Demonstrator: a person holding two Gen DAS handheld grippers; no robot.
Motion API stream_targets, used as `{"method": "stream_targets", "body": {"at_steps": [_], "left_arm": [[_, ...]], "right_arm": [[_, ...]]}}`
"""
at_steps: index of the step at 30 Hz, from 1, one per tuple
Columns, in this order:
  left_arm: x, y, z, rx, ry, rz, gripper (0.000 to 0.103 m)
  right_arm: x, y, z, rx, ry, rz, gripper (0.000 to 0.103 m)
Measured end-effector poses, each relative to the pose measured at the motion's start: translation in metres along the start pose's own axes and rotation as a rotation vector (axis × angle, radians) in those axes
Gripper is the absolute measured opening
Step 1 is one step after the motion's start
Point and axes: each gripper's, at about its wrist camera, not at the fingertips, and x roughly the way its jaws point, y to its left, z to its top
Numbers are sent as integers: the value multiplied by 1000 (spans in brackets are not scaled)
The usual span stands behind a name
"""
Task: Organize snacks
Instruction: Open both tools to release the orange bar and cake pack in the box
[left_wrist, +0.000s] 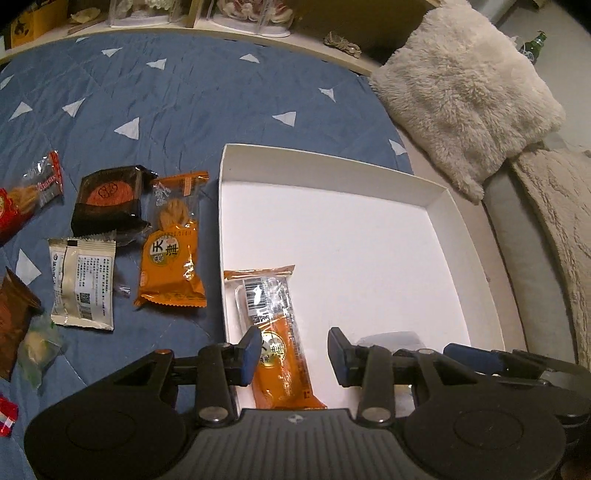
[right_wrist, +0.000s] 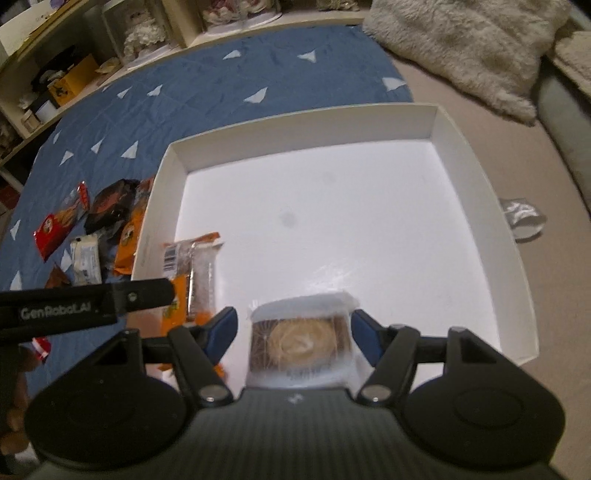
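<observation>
A white shallow box (left_wrist: 458, 221) (right_wrist: 476, 184) lies on the blue quilt. An orange snack packet (left_wrist: 273, 332) (right_wrist: 192, 269) lies inside it along the near-left wall. My left gripper (left_wrist: 293, 354) is open just above that packet, its fingers on either side and apart from it. My right gripper (right_wrist: 293, 332) is open over the box's near edge, with a white-wrapped pastry (right_wrist: 301, 339) lying between its fingers, which do not touch it. On the quilt to the left lie another orange packet (left_wrist: 171, 243), a black mooncake pack (left_wrist: 109, 199), a white sachet (left_wrist: 83, 284) and a red packet (left_wrist: 26, 195).
A fluffy cream cushion (left_wrist: 465, 92) lies beyond the box to the right. Shelves with boxes and jars (right_wrist: 74, 74) run along the far side. A grey and white wrapper (right_wrist: 524, 218) lies on the floor right of the box. My left gripper's arm (right_wrist: 85, 299) crosses the right wrist view.
</observation>
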Motion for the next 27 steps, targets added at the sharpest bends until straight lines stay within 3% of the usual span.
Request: {"method": "stream_targets", "body": {"at_steps": [8, 14, 16, 24, 27], "left_arm": [[-11, 0, -5, 34, -4, 6, 42], [-17, 3, -9, 52, -5, 7, 42], [-18, 4, -10, 54, -5, 6, 42], [-19, 7, -10, 60, -1, 9, 42], [-19, 7, -12, 67, 4, 11, 42]], "right_arm": [[-3, 2, -2, -3, 41, 3, 74], [15, 1, -4, -3, 168, 3, 74], [27, -3, -4, 37, 211, 47, 70], [39, -5, 2, 89, 133, 87, 66], [35, -8, 3, 106, 121, 90, 70]]}}
